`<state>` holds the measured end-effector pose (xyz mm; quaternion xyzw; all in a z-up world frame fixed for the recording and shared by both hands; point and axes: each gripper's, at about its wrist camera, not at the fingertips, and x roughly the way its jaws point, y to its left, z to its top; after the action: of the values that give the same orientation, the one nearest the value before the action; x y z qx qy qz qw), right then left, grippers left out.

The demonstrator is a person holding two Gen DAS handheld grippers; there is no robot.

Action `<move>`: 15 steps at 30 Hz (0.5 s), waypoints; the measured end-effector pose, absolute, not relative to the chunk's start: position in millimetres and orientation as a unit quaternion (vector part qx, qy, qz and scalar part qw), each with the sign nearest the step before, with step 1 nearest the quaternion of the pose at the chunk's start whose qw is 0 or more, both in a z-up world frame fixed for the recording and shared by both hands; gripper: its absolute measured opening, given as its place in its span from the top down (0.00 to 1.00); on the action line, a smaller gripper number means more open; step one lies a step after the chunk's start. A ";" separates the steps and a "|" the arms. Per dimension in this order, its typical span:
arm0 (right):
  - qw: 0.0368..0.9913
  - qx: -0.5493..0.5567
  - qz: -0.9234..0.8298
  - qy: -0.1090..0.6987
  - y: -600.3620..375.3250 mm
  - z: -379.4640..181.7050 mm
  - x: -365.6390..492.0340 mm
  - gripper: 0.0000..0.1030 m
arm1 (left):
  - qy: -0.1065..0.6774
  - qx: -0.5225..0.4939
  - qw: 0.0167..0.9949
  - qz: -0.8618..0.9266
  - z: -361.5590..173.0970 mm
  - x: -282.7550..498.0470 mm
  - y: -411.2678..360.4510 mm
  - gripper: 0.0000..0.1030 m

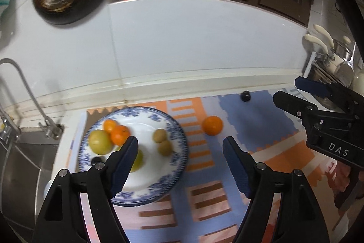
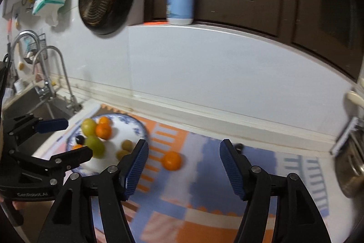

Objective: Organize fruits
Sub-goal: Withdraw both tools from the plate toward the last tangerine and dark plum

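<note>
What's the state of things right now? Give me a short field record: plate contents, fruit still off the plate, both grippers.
plate: blue-and-white plate on the patterned mat, beside the sink
on plate: two oranges, green-yellow fruits, two small brownish-green fruits, one small dark fruit
off plate: one orange on the mat; one small dark fruit near the wall
left gripper: open, empty
right gripper: open, empty

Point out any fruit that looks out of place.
One orange sits alone on the mat, right of the plate holding the other fruit. A small dark round thing lies near the wall too.
</note>
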<state>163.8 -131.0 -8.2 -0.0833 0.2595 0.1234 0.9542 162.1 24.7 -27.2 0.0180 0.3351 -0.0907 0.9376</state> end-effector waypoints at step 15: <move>0.950 -0.050 0.049 0.305 -203.4 -40.4 194.7 0.36 | 0.350 0.051 0.927 -0.122 -59.6 212.8 -34.3 0.25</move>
<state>194.7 -203.4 -40.4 -0.0499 0.3054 0.0486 0.9497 212.8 -34.3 -59.6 0.0505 0.3500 -0.1225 0.9273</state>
